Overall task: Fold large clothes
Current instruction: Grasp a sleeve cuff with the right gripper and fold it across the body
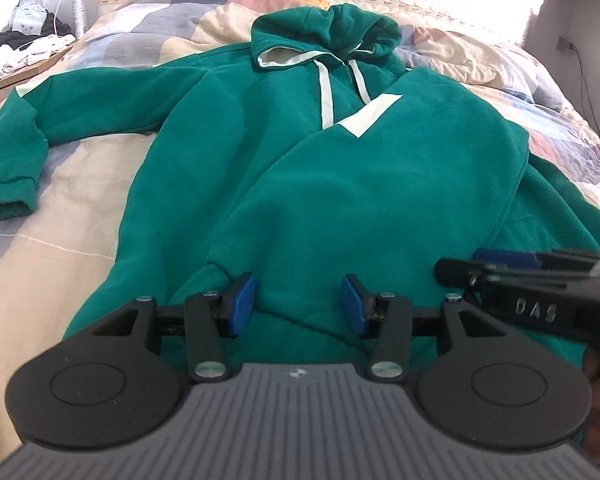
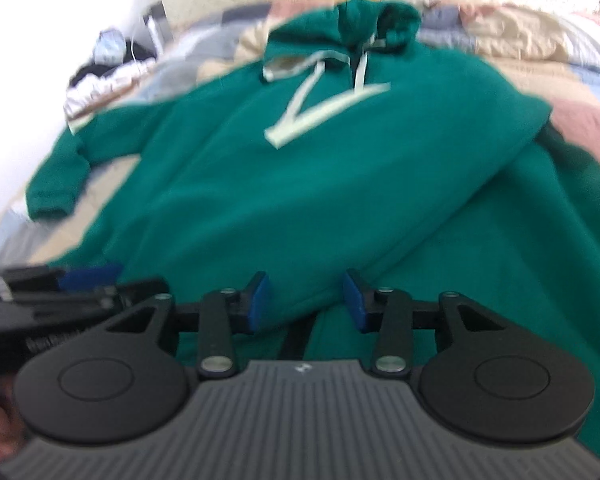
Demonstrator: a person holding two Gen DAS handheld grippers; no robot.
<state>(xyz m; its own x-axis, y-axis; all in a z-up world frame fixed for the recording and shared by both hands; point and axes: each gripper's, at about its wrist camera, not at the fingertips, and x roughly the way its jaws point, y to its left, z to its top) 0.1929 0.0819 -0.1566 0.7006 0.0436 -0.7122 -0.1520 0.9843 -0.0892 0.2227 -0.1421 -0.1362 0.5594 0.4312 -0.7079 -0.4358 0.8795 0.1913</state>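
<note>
Quilted bed [image 1: 100, 168] | green hoodie [image 1: 300, 184] lengthwise, hood toward headboard | left gripper [image 1: 298, 306], right gripper [image 2: 306, 300] fingers spread, empty

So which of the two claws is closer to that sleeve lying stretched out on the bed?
Left. The left claw sits open at the hoodie's bottom edge, on the side of the outstretched sleeve. The right claw, also open, is beside it, farther from that sleeve.

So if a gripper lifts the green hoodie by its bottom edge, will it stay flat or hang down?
The green hoodie probably sags: its folded sleeve already drapes in soft creases. The thick fleece looks fairly heavy, so one gripper may let it droop. Its drawstrings would likely dangle loose.
</note>
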